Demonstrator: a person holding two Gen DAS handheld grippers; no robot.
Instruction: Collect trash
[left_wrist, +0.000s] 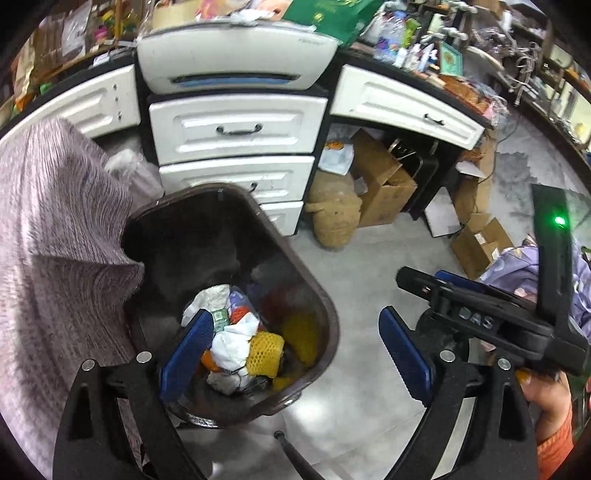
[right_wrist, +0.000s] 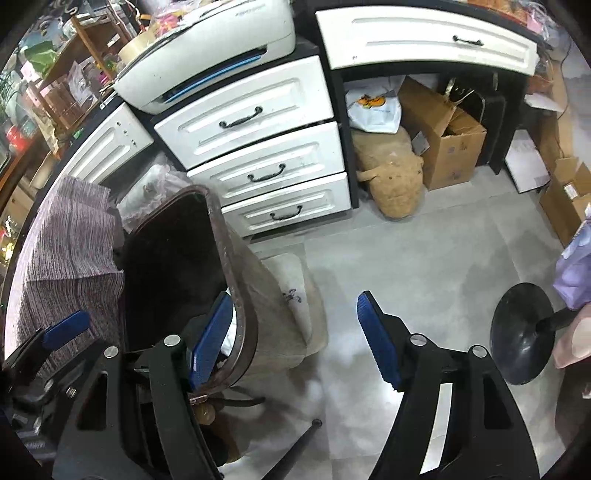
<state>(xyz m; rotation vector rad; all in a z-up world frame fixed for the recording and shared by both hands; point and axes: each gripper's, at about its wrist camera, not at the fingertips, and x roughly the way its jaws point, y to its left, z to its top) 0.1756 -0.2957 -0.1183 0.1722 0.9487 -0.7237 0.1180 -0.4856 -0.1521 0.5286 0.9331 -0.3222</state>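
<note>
A cluttered room with a pale grey tiled floor (left_wrist: 354, 280) is shown, backed by a white drawer unit (left_wrist: 236, 129) under a white printer (left_wrist: 236, 55), with cardboard boxes (left_wrist: 384, 184) stacked in the kneehole at the right of the frame.

In the left wrist view a dark brown trash bin (left_wrist: 317, 295) fills the lower centre. Its mouth is turned toward the camera, and crumpled white paper and yellow foam netting (left_wrist: 264, 352) are seen lying at its bottom. A striped grey-pink cloth (left_wrist: 62, 258) hangs along the bin's left rim.

The left gripper (left_wrist: 295, 354) is held over the bin with its jaws spread wide and nothing between the blue pads; one pad is seen against the bin's interior, the other over bare floor to the right of the rim. The trash thus lies below and slightly left of the midline of the jaws, already inside the bin.

The right gripper (right_wrist: 295, 339) is likewise spread apart and empty. In its own view the bin's rim (right_wrist: 236, 295) stands at centre left, just behind its left pad, so it is judged to be beside the bin, not over it. The left hand is therefore judged the nearer to the bin's contents. No loose trash can be made out on the visible floor.
</note>
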